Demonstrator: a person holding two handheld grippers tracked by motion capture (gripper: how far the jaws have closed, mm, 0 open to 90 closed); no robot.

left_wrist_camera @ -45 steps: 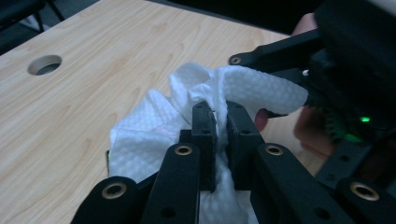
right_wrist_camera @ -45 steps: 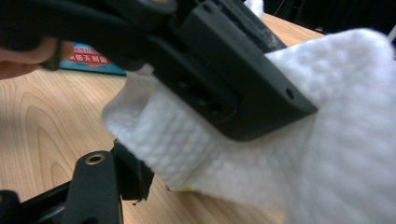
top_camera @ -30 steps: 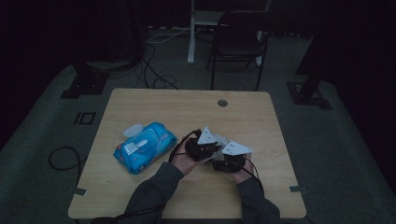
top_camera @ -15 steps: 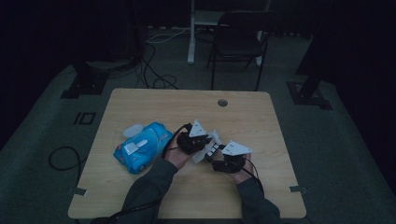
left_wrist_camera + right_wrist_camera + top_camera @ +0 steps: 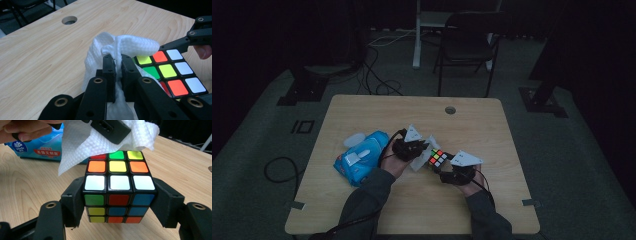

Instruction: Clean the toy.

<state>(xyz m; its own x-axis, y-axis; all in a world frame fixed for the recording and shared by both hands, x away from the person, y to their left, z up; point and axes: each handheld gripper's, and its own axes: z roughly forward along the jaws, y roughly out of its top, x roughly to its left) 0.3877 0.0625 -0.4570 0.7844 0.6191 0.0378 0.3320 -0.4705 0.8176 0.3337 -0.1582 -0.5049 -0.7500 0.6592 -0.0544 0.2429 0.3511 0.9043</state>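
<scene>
Item: scrambled multicoloured plastic puzzle cube (image 5: 119, 192), clamped on two opposite sides between the jaws of the right gripper (image 5: 119, 205), held just above the light wooden table (image 5: 492, 130).

Item: white embossed paper tissue (image 5: 120, 47), pinched between the pressed-together jaws of the left gripper (image 5: 118, 66), draped against the cube's top face.

Container: blue soft plastic tissue pack (image 5: 362, 157), lying flat on the table, left of both grippers; contents not visible.
</scene>
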